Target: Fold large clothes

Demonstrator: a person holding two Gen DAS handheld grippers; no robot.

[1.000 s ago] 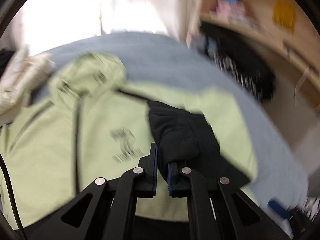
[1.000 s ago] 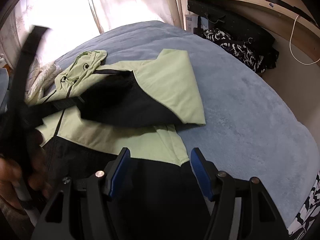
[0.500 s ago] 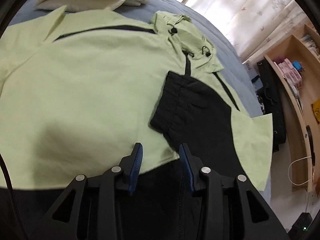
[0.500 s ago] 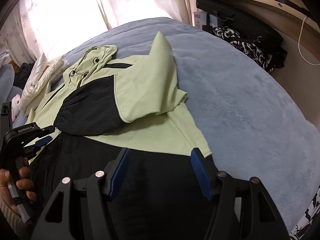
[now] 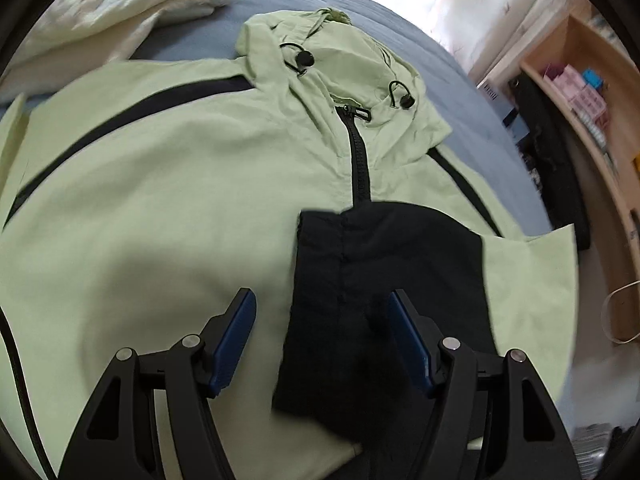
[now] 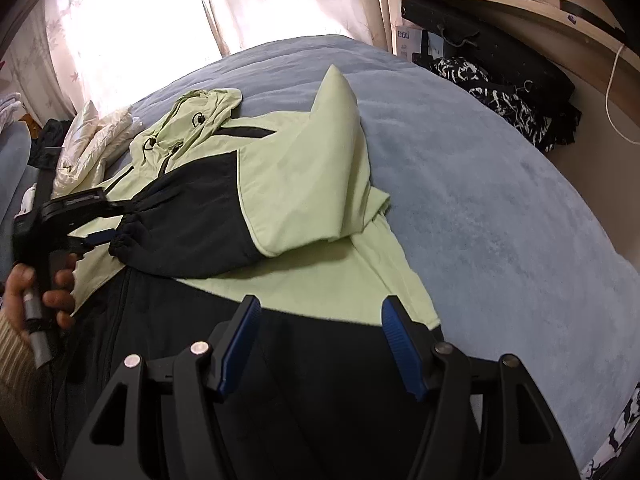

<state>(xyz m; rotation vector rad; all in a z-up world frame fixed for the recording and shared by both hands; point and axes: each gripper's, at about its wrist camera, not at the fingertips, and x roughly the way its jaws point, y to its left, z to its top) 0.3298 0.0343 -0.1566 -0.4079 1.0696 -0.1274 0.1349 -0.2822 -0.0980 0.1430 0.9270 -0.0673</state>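
Let go of the black sleeve, now flat between the opening left gripper. Right gripper open, empty, unmoved.

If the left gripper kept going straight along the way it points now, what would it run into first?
Most likely the black sleeve end folded across the chest of the green jacket. It lies right ahead between the fingers of the left gripper, whose jaws are opening and not pressing on it. Depth is hard to judge through the fisheye.
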